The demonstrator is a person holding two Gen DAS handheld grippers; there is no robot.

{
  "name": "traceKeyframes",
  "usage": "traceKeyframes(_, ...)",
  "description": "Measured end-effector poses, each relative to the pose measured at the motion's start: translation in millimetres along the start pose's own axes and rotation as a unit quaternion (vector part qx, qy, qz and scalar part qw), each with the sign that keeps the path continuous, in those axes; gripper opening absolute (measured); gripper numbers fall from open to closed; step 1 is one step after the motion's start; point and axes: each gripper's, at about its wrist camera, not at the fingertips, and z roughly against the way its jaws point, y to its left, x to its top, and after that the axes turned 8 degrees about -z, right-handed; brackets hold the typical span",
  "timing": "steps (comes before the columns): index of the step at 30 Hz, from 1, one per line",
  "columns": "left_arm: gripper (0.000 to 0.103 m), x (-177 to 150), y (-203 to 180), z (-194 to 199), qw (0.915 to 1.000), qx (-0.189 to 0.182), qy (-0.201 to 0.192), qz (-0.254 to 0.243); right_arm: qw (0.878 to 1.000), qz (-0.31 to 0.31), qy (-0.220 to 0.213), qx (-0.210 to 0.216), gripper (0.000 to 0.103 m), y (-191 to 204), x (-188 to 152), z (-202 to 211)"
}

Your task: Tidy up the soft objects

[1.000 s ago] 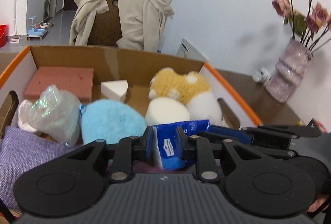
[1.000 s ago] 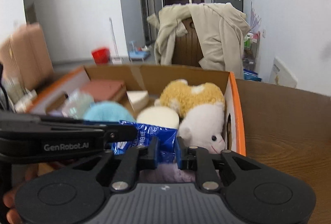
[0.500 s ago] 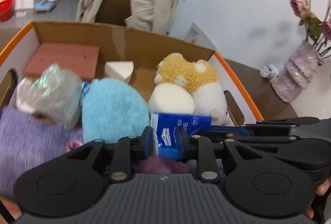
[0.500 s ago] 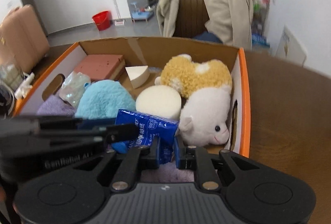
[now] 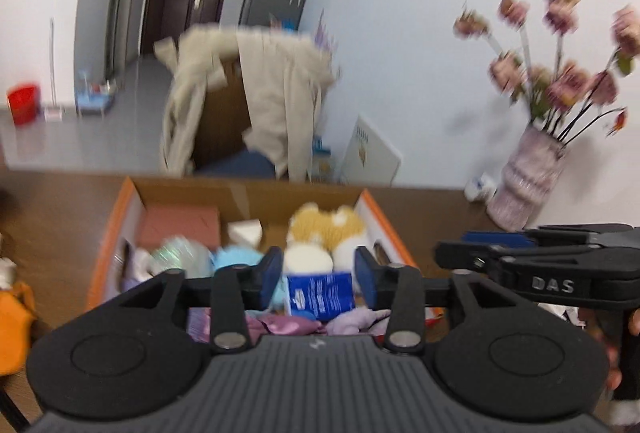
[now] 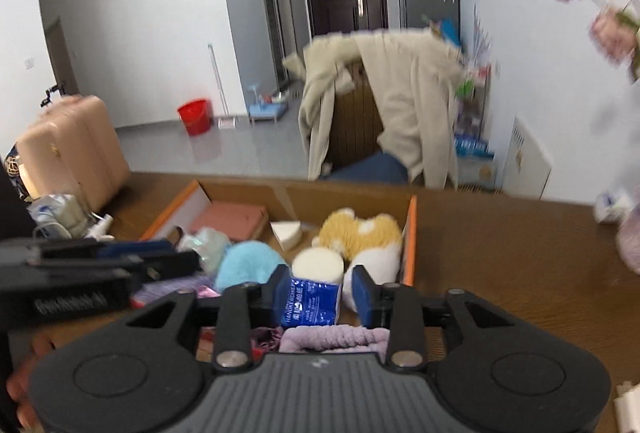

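An orange-edged cardboard box [image 5: 120, 225] [image 6: 412, 233] on the brown table holds soft things: a blue tissue pack [image 5: 320, 295] [image 6: 310, 301] at the near end, a blue fluffy pad [image 6: 248, 261], a cream round sponge [image 6: 318, 263], a yellow plush [image 6: 360, 229], a white plush, a pink block [image 6: 230, 219] and purple cloth [image 6: 332, 337]. My left gripper [image 5: 318, 273] is open, above and behind the pack. My right gripper [image 6: 320, 291] is open, its fingers either side of the pack and apart from it.
A vase of dried flowers [image 5: 528, 185] stands on the table at the right, near the wall. A chair draped with a beige coat [image 6: 384, 113] is behind the box. Bags and clutter [image 6: 60, 213] lie at the table's left end.
Both grippers have opened and let go of the blue tissue pack, which now lies in the box. Both have drawn back and up from the box.
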Motion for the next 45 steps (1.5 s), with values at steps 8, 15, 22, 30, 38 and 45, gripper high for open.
traceKeyframes(8,0.065,-15,-4,94,0.9971,0.062,-0.027,-0.035,0.999,0.017,-0.049,-0.014,0.059,11,-23,98)
traceKeyframes(15,0.092,-56,-8,163,0.9851,0.136,-0.098,-0.038,0.985,0.018,-0.171,-0.020,0.090,20,-68,152)
traceKeyframes(22,0.103,-134,-30,210,0.9604,0.182,-0.197,-0.075,0.966,0.039,-0.252,-0.042,0.096,32,-150,178)
traceKeyframes(30,0.103,-205,-42,238,0.9619,0.182,-0.200,-0.041,0.968,0.007,-0.247,-0.053,0.099,43,-235,180)
traceKeyframes(38,0.103,-270,-66,281,0.9696,0.174,-0.171,-0.013,0.973,-0.071,-0.217,-0.035,0.099,69,-325,202)
traceKeyframes(45,0.103,-310,-96,308,0.9675,0.180,-0.160,-0.078,0.978,-0.072,-0.189,-0.048,0.099,72,-377,233)
